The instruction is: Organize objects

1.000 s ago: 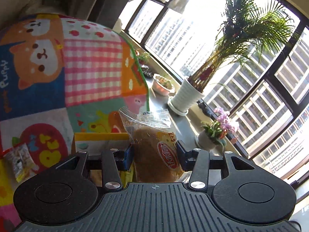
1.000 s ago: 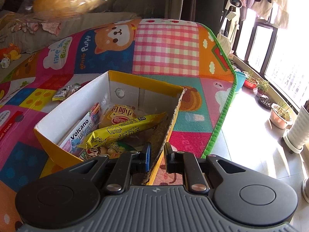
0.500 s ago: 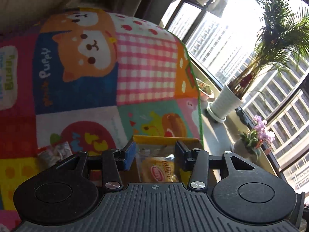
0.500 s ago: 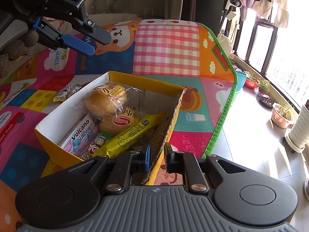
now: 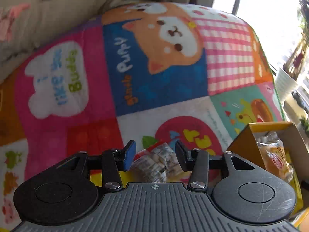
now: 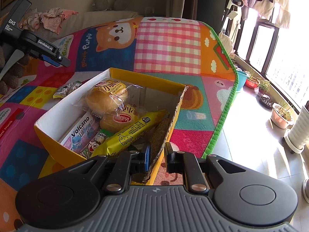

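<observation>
Colourful play mat (image 6: 170, 44) bears a mostly filled box (image 6: 48, 116); one snack packet (image 5: 156, 160) remains outside, between the left hand-held gripper (image 5: 154, 155)'s parted jaws; right hand-held gripper (image 6: 157, 154) clamps the box wall.

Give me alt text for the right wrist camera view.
The right gripper clamps the near wall of a yellow cardboard box on a colourful play mat. Inside lie two wrapped buns, a yellow cheese-snack pack and a Volcano packet; the left gripper hovers upper left.

Open play mat (image 5: 92, 135) left of the yellow box (image 6: 48, 133), lone snack packet (image 5: 156, 162) lying there, box crowded with bun (image 6: 106, 96) and snacks, potted plants (image 6: 282, 114) lining the window.
</observation>
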The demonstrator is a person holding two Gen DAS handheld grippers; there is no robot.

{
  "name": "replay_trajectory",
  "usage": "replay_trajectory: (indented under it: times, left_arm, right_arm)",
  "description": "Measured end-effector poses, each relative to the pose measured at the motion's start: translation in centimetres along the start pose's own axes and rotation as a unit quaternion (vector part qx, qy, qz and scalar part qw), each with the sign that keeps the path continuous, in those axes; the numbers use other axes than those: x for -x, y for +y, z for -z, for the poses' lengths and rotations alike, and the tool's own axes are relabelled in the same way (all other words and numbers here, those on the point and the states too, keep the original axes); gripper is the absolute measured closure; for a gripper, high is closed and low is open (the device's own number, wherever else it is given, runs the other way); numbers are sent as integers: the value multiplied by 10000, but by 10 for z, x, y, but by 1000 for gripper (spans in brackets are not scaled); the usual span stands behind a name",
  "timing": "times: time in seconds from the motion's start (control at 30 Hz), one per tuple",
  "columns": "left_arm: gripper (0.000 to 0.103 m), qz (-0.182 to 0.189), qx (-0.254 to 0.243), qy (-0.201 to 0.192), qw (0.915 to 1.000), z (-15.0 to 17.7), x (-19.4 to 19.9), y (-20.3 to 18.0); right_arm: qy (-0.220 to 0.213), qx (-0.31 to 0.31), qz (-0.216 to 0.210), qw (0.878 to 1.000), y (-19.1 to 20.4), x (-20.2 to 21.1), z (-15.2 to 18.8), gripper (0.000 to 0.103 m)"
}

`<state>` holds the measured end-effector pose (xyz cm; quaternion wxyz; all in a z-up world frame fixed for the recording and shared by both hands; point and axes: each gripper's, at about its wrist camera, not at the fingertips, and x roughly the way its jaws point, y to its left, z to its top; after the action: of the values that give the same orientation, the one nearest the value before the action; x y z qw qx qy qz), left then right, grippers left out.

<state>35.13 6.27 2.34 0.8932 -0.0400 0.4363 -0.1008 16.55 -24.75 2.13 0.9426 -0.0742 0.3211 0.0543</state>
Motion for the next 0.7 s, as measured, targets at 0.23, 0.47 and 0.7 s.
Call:
replay_trajectory:
  times: [0.23, 0.47, 0.7]
  left_arm:
    - [54, 52, 1119, 12, 9937, 1, -34, 31]
    - [53, 181, 704, 180, 9972, 1, -49, 9]
    - [54, 643, -318, 459, 9964, 31, -27, -16]
  right_arm:
    - [13, -20, -14, 10000, 0, -1, 0, 88]
    - [36, -4, -6, 10000, 0, -1, -1, 88]
    - [35, -8, -9, 10000, 0, -1, -1, 88]
